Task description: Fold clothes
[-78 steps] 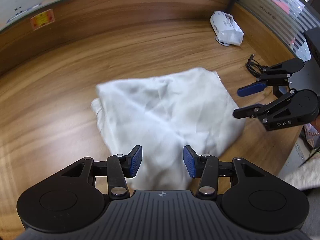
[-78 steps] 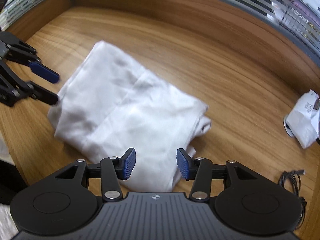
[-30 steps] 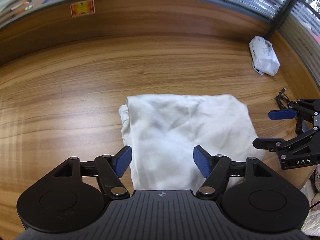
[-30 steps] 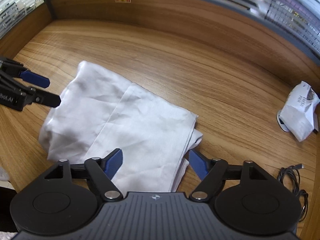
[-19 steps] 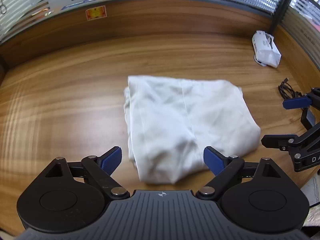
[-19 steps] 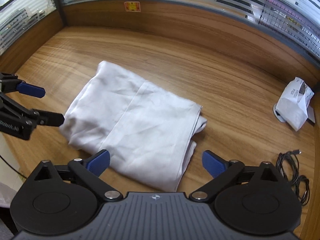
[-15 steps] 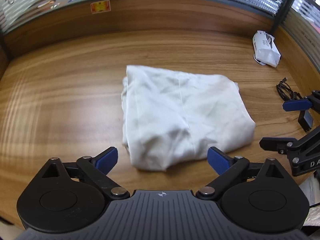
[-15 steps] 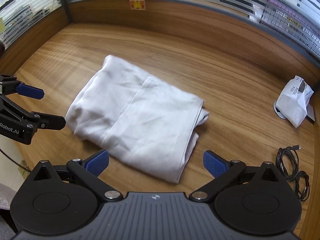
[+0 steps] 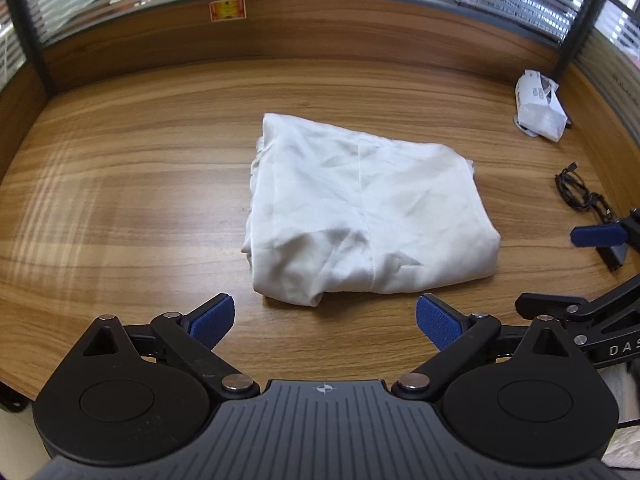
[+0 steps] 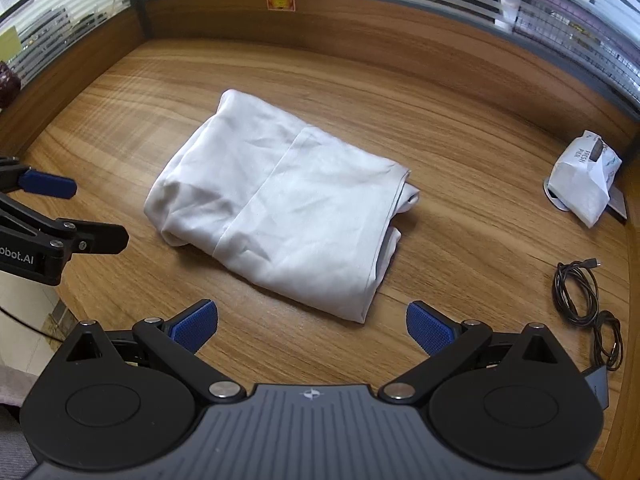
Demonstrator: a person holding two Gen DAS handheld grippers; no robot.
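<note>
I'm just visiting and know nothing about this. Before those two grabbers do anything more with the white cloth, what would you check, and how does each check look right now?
1. Left gripper fingers spread, nothing between them: ok.
2. Right gripper fingers spread, nothing between them: ok.
3. White garment lies folded on the wooden desk, clear of both grippers: ok.
4. Fold tidy: not ok; inner layers poke out at one side.
5. Black cable and white packet lie apart from the garment: ok.
6. Further fold needed: cannot tell.

Both wrist views downward, sharing folded garment [image 9: 368, 216]
</note>
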